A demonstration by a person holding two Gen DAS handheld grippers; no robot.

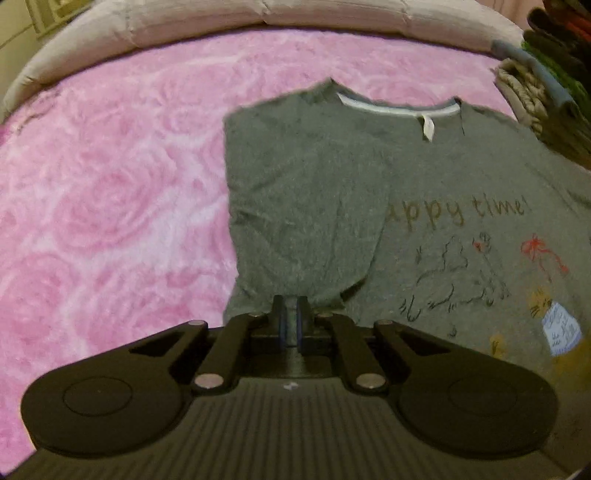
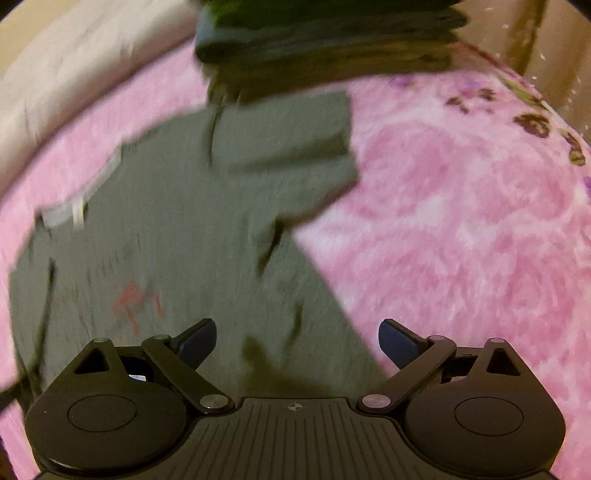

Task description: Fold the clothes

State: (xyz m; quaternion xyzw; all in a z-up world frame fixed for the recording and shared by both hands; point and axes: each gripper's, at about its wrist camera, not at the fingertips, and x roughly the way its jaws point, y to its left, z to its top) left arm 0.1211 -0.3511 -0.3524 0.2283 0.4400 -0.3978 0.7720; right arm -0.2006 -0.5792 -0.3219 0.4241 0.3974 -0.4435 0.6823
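A grey T-shirt point(image 1: 424, 177) with "happy time!" lettering and drawings lies on a pink blanket point(image 1: 103, 206). Its left side is folded over the front. My left gripper point(image 1: 290, 310) is shut on the lower edge of that folded flap. In the right wrist view the same shirt point(image 2: 166, 240) lies blurred, its right sleeve point(image 2: 288, 144) spread flat. My right gripper point(image 2: 297, 339) is open and empty, hovering over the shirt's right side near its edge.
A stack of folded clothes point(image 1: 550, 88) sits at the far right of the bed, close to the shirt's shoulder; it also shows in the right wrist view point(image 2: 325, 48). A beige quilt point(image 1: 258, 14) runs along the far edge. The pink blanket point(image 2: 461, 203) extends right.
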